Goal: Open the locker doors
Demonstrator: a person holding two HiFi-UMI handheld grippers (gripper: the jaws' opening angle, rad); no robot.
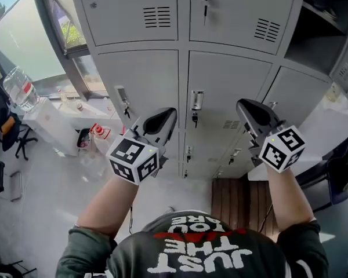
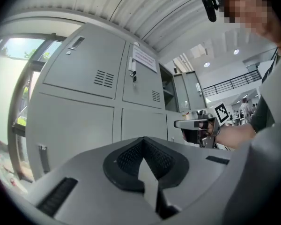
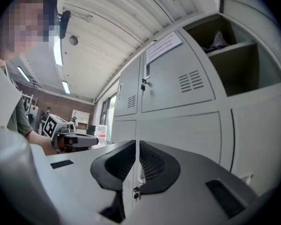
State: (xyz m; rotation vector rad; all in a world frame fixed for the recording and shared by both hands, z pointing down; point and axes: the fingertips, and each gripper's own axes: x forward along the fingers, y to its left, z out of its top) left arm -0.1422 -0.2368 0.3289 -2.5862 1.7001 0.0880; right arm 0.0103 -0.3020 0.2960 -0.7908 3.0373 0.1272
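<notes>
Two claws, left gripper (image 1: 165, 117) and right gripper (image 1: 246, 110), are pressed together and empty, with free air between their tips and the closed locker doors (image 1: 229, 83) ahead; an open compartment (image 1: 322, 30) lies above-right.

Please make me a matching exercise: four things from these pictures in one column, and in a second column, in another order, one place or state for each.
Things:
1. right gripper
2. top right locker compartment
3. water bottle
4. key

Places or states:
A. open, inside visible
B. hangs in the lock of a closed door
C. shut and empty
D. at the left, near the window

Pairs: 1-C, 2-A, 3-D, 4-B.
</notes>
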